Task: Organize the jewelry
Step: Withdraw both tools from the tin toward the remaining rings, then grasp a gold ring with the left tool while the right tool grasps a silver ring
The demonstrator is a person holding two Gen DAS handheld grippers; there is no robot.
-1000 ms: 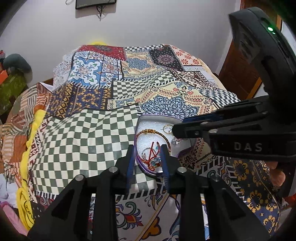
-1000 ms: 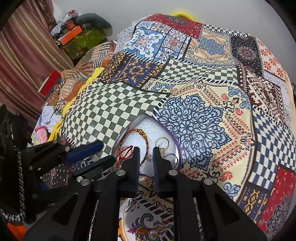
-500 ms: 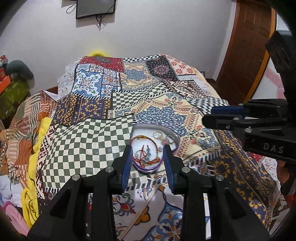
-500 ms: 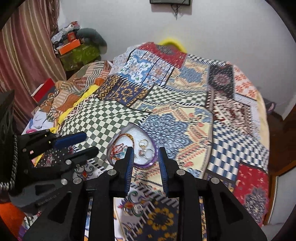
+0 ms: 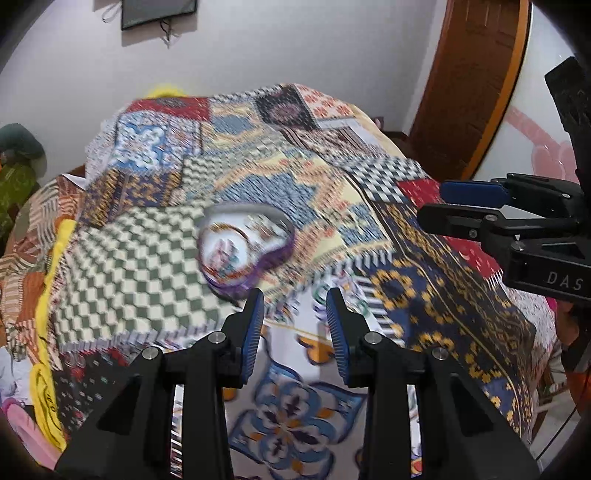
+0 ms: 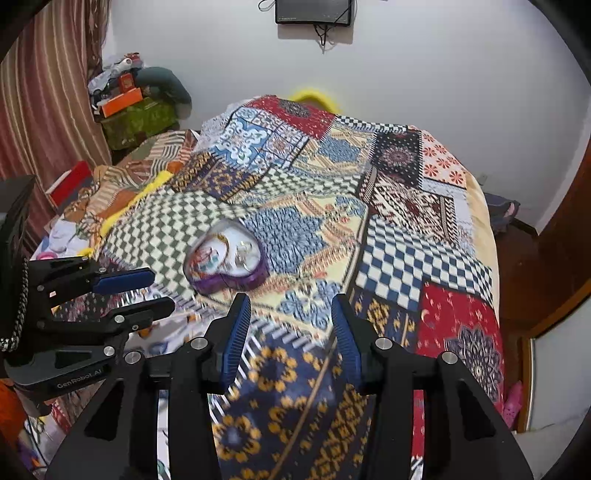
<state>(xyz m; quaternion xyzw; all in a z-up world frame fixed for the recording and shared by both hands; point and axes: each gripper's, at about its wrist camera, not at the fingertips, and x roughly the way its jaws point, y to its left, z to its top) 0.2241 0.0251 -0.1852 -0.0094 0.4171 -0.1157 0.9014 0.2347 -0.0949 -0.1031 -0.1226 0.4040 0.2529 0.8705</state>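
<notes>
Now both the left gripper point(image 5: 295, 317) and right gripper point(image 6: 290, 325) hover empty, jaws just parted, near the heart-shaped jewelry box point(image 6: 225, 260) on the patchwork bedspread point(image 6: 406, 258); approach slowly, avoiding tangled pieces

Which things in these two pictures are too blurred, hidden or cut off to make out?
- Jewelry in the heart-shaped box: motion blur in both wrist views; single pieces cannot be told apart.
- Wall screen: cut by the left view's top edge.
- Person holding the right gripper: outside both frames.
</notes>
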